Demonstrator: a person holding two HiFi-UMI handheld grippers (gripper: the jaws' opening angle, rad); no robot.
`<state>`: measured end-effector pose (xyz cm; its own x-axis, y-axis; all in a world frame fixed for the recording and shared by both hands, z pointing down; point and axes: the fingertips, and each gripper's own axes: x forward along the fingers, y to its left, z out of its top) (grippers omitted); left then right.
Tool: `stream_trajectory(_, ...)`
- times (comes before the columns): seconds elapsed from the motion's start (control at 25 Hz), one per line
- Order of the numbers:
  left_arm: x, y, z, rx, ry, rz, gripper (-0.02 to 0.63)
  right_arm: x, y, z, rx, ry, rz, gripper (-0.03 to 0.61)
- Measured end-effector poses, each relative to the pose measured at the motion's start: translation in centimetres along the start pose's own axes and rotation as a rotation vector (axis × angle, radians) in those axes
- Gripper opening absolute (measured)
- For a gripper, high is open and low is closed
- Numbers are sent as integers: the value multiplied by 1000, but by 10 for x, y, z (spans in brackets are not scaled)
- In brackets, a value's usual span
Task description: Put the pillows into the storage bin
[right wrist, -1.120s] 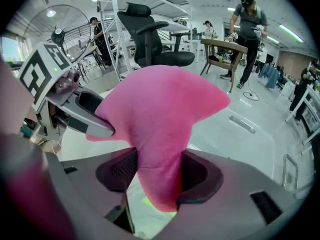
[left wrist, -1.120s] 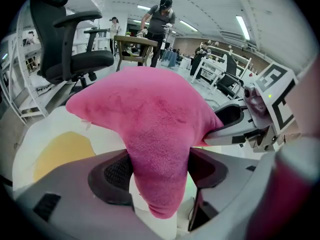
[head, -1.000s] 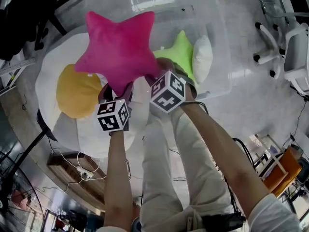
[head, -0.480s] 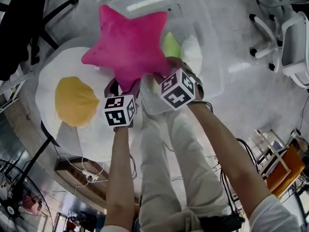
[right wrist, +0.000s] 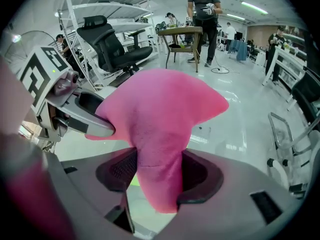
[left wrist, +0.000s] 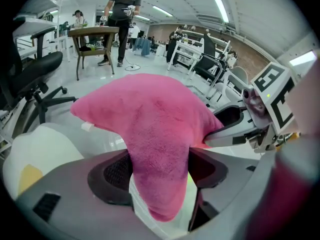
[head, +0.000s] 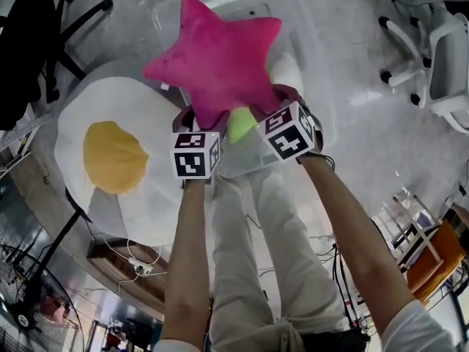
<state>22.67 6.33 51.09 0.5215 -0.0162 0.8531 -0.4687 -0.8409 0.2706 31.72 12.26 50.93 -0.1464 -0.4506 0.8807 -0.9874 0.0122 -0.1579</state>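
Observation:
A pink star-shaped pillow (head: 220, 61) hangs in the air over the clear storage bin (head: 322, 86). My left gripper (head: 192, 116) is shut on one lower arm of the star pillow (left wrist: 160, 169). My right gripper (head: 282, 101) is shut on the neighbouring arm of the star pillow (right wrist: 160, 159). Inside the bin lie a lime green pillow (head: 242, 123) and a white pillow (head: 287, 70), both mostly hidden behind the star. A large fried-egg pillow (head: 110, 160) with a yellow yolk lies on the floor to the left of the bin.
A black office chair (head: 37, 42) stands at the upper left. White chairs (head: 440, 57) stand at the right. A person's legs (head: 256, 255) in light trousers are below the grippers. A fan (head: 22, 299) and cables lie at the lower left, an orange stool (head: 432, 255) at the lower right.
Both grippers have carried the pink star pillow to the right, from above the fried-egg pillow to over the bin. It now hides most of the green and white pillows.

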Motion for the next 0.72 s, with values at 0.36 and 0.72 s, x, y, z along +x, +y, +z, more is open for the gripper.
stream_trajectory(0.36,44,-33,13,44,88,-74,347,-2,-42,-33,121,33,-29,267)
stream_trajectory(0.72,81,-20,7,-69,182,-123,357,25,-57,-38,164,73,-5,288)
